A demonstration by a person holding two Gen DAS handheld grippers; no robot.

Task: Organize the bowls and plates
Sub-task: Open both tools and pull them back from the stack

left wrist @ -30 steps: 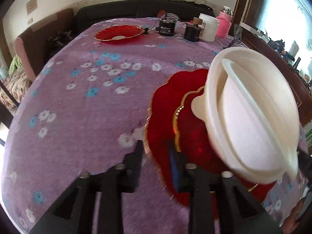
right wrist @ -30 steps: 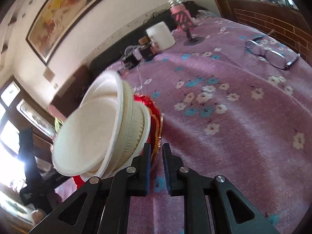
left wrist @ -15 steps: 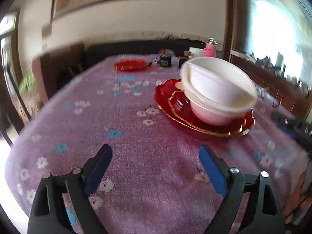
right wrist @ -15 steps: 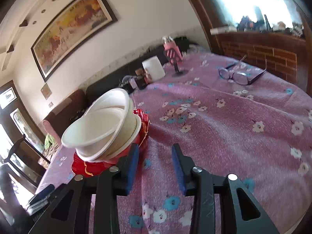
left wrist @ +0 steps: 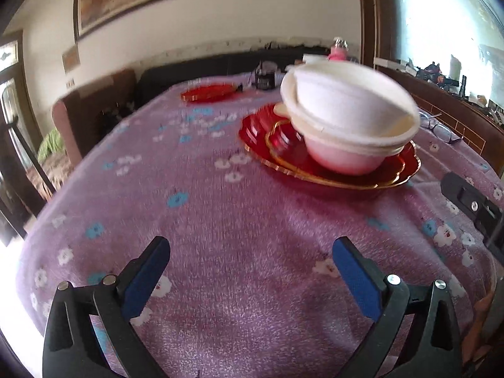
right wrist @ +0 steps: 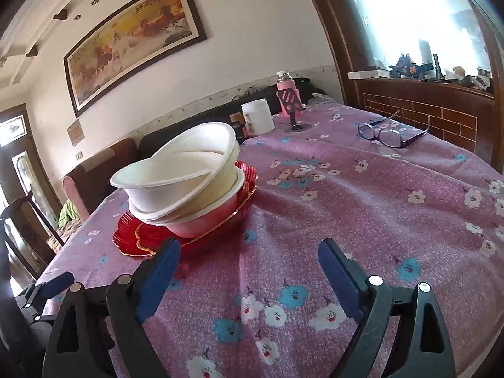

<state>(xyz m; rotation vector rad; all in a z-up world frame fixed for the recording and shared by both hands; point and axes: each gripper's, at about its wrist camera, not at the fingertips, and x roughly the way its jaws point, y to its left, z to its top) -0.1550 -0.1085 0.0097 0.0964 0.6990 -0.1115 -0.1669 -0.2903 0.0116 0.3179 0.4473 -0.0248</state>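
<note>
Left and right wrist views of a desk covered by a purple cloth [right wrist: 362, 208] printed with white and blue flowers.

Stack of bowls [right wrist: 186, 186] [left wrist: 346, 116]: white bowls nested one inside another; the upper ones sit askew, so their rims tilt and do not line up. The lowest bowl has a pinkish tint on its outer wall. The stack rests on the red plates [right wrist: 148, 236] [left wrist: 334, 170].

Red plates: glossy, translucent red, with scalloped edges trimmed in gold. At least two lie one on the other, the upper one shifted off the lower one's centre. They sit flat on the cloth, toward the left of the right wrist view and toward the right of the left wrist view.

A further red plate [left wrist: 209, 92] lies alone near the far edge of the desk, well apart from the stack.

Left claw [left wrist: 250, 272]: fingers spread wide apart, blue pads facing inward, holding nothing, above bare cloth short of the plates.

Right claw [right wrist: 249, 266]: fingers likewise spread wide, holding nothing, just short of the plates' near rim.

Other items: eyeglasses [right wrist: 390, 134], a white jar [right wrist: 257, 116] and a pink bottle [right wrist: 286, 94] at the far side.
</note>
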